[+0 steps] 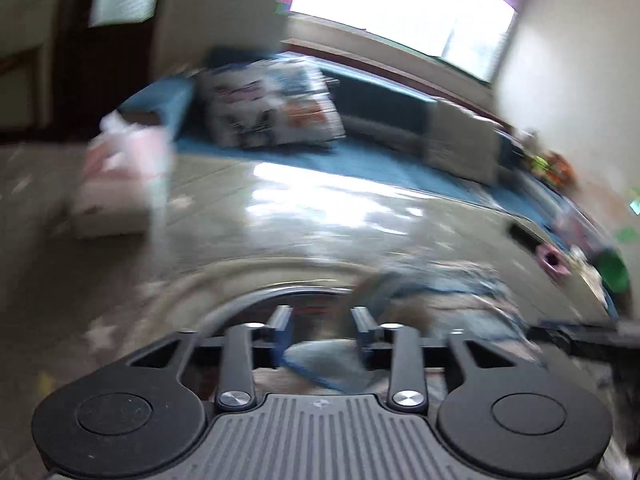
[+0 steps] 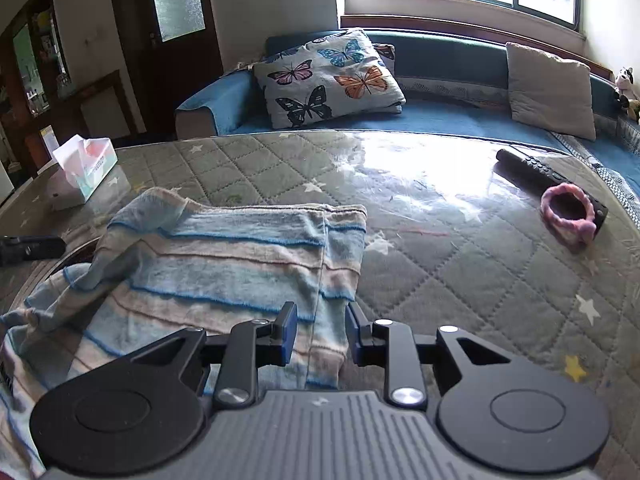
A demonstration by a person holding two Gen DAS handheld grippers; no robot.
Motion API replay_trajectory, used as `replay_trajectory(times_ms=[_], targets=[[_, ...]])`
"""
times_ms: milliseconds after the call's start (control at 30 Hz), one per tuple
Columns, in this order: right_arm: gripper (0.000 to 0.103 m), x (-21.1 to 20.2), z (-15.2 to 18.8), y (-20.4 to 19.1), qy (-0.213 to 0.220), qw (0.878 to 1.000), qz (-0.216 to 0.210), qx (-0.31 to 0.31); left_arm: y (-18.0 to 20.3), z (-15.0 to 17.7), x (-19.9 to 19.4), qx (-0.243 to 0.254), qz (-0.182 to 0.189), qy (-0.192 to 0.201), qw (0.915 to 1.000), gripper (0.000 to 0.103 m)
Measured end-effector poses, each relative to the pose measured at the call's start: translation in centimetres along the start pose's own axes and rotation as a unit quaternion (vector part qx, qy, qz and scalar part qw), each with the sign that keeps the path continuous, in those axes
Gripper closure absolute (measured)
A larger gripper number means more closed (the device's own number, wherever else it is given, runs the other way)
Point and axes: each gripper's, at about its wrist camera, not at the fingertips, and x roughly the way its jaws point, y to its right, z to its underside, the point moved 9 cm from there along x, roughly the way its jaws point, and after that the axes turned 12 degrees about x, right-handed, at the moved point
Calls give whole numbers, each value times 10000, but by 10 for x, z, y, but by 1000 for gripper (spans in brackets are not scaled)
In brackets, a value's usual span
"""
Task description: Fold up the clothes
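Observation:
A striped garment [image 2: 224, 264] in light blue, beige and white lies partly folded on the quilted grey table cover [image 2: 460, 280], with one sleeve turned over at its left. My right gripper [image 2: 322, 330] hovers at the garment's near right edge, jaws apart, with flat cloth between the fingers and no pinch visible. The left wrist view is blurred. There my left gripper [image 1: 322, 328] stands open over a loose blue-edged flap, and the rest of the garment [image 1: 448, 292] lies to its right.
A tissue box [image 2: 86, 168] stands at the table's far left. A black remote [image 2: 532, 172] and a pink fluffy ring [image 2: 566, 212] lie at the far right. Behind the table is a blue sofa with a butterfly pillow [image 2: 328, 76] and a grey pillow [image 2: 552, 88].

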Motion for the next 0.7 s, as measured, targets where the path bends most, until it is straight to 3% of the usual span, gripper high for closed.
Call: replay_trajectory(times_ms=[233,267,300,333,467,567,700], targets=[[72,7,-2,-14,-4,9999,-114,-42,-5,25,18,-136,262,-528,9982,56],[71,7,-2,-15,-7,9999,-125,-48,-3,27,19,-103,293,-540,9981,63],[71,7,-2,-17,-11,9999,-137,-59,-2,27,21,-60,317,-543,9980,85],[71,7,-1,-19,-13,9999,-142,-69,-2,26,19,-32,294,-487,9984,93],[71,5,-1,-20,3,9999,-116,-87,-4,7,-8,170,17,211,9996,96],[71,5,-1,-18,10,9999,-75,-73,16,-2,-33,550,204,646,9962,96],[71,6,-1,-17,-10,10000,-64,-45,70,19,-53,1799,723,770,9780,91]])
